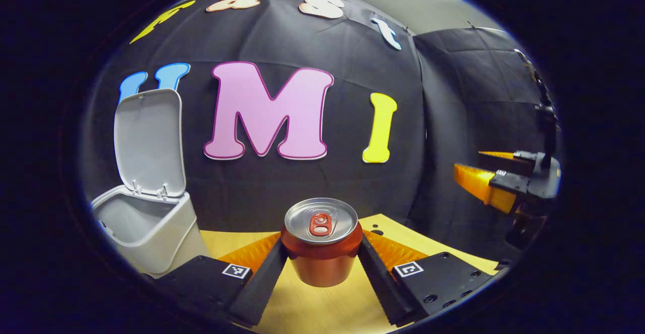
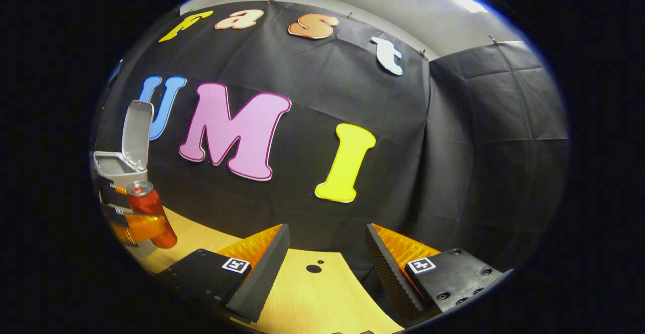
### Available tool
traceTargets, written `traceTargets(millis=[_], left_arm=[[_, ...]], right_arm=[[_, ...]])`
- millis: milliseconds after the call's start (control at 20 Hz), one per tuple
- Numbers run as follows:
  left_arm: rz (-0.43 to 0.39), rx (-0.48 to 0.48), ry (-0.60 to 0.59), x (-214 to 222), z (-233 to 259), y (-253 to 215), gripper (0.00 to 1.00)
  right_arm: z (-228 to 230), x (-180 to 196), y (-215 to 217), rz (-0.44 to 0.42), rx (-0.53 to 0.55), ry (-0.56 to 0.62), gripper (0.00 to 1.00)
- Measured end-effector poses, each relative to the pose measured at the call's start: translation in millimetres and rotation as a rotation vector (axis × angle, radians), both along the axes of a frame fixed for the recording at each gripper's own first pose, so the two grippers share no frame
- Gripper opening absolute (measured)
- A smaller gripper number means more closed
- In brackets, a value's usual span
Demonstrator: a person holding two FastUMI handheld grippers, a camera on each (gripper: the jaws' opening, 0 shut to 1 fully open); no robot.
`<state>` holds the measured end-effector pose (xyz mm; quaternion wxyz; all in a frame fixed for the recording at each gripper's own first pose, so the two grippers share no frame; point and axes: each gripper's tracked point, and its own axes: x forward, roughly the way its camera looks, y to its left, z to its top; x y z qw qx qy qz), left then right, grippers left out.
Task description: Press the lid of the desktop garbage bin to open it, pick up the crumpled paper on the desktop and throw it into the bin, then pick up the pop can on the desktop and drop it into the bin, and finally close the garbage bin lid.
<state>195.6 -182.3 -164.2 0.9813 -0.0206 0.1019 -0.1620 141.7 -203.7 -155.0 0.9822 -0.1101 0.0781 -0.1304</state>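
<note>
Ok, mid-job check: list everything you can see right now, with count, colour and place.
Can: one, red with silver top, upright between the left gripper's fingers, lifted off the table.
Bin: one, light grey, on the table's left side, left of the can.
Lid: one, light grey, hinged up and open.
Table: one, light wood, below both grippers.
Left gripper: shut on the can.
Right gripper: open, nothing between its fingers, over the table.
</note>
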Motion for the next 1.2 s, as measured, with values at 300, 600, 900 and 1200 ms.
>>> traceTargets(millis=[300,600,900,1200], left_arm=[[0.126,0.029,-0.065,11,74,76,0.88],[0.238,0.126,-0.058,26,82,187,0.88],[0.316,0.180,0.049,27,34,266,0.89],[0.320,0.129,0.088,20,19,271,0.88]], right_arm=[[64,-21,31,0.024,0.002,-0.071,0.97],[117,-31,73,0.088,-0.011,-0.121,0.97],[123,-46,117,0.141,0.019,-0.103,0.96],[124,-47,130,0.149,0.041,-0.094,0.97]])
